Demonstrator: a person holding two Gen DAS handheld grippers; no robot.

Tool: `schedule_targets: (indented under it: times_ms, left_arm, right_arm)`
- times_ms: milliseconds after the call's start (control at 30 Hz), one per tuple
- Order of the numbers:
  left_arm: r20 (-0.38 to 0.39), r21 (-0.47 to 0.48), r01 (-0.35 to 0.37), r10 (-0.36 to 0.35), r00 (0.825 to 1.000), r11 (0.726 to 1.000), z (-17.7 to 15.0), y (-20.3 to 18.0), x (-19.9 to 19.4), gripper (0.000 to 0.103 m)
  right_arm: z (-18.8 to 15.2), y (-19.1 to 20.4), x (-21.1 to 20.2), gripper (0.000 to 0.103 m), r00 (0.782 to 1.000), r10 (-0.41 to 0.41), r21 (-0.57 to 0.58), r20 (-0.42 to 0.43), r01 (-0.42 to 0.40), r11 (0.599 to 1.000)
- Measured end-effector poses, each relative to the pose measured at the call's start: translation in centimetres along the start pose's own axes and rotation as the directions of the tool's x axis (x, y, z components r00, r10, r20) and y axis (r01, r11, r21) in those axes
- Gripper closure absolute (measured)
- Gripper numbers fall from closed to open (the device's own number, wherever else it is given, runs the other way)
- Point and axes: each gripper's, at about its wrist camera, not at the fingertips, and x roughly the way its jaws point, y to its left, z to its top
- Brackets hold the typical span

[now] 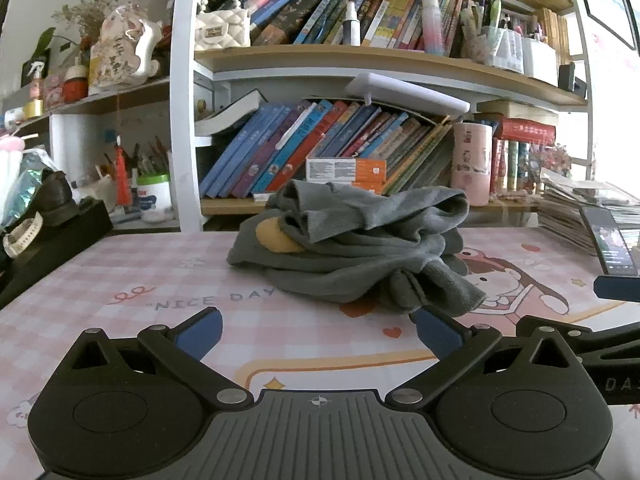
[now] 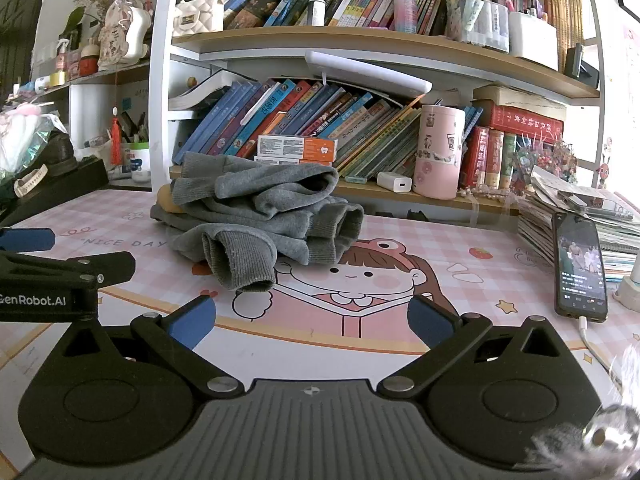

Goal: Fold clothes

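Grey garment sits crumpled mid-frame on the pink mat, in front of the bookshelf (unfolded, yellow patch showing). Left gripper fingers spread wide, nothing between them, right finger tip close to the cloth edge. Right gripper likewise spread, short of the cuff. Phone leans at right.

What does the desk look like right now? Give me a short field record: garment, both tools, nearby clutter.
garment: grey sweater, crumpled in a heap on the pink desk mat, not yet folded
garment detail: ribbed cuff points toward the cameras; yellow patch shows on the heap's left side
left tool: open, holding nothing, short of the heap
right tool: open, holding nothing, short of the heap
clutter: phone with lit screen leaning on a paper stack, on the right; pink cup on the shelf behind
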Motion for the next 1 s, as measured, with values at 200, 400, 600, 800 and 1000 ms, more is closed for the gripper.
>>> schedule_targets:
  times_ms: [200,400,600,800,1000]
  left_arm:
    - [-0.011,-0.010,0.002,-0.002,1.000,1.000,-0.05,0.20,0.01,0.000]
    - [-0.012,-0.005,-0.006,0.006,1.000,1.000,-0.03,-0.12,0.20,0.000]
    - [-0.006,-0.006,-0.005,0.005,1.000,1.000,-0.25,0.06,0.14,0.000]
    - [-0.007,-0.005,-0.004,0.004,1.000,1.000,-0.29,0.10,0.17,0.000]
    - [-0.011,-0.009,-0.007,0.007,1.000,1.000,-0.29,0.16,0.16,0.000]
  right_arm:
    - [0.00,0.01,0.04,0.000,1.000,-0.001,-0.004,0.001,0.001,1.000]
    - [0.08,-0.01,-0.02,0.000,1.000,-0.001,-0.005,0.001,0.001,1.000]
    - [0.04,0.04,-0.02,0.000,1.000,-0.001,-0.005,0.002,0.001,1.000]
    - [0.08,0.06,-0.03,0.000,1.000,0.000,-0.005,0.002,0.000,1.000]
    - [0.13,0.10,-0.03,0.000,1.000,0.000,-0.005,0.001,0.000,1.000]
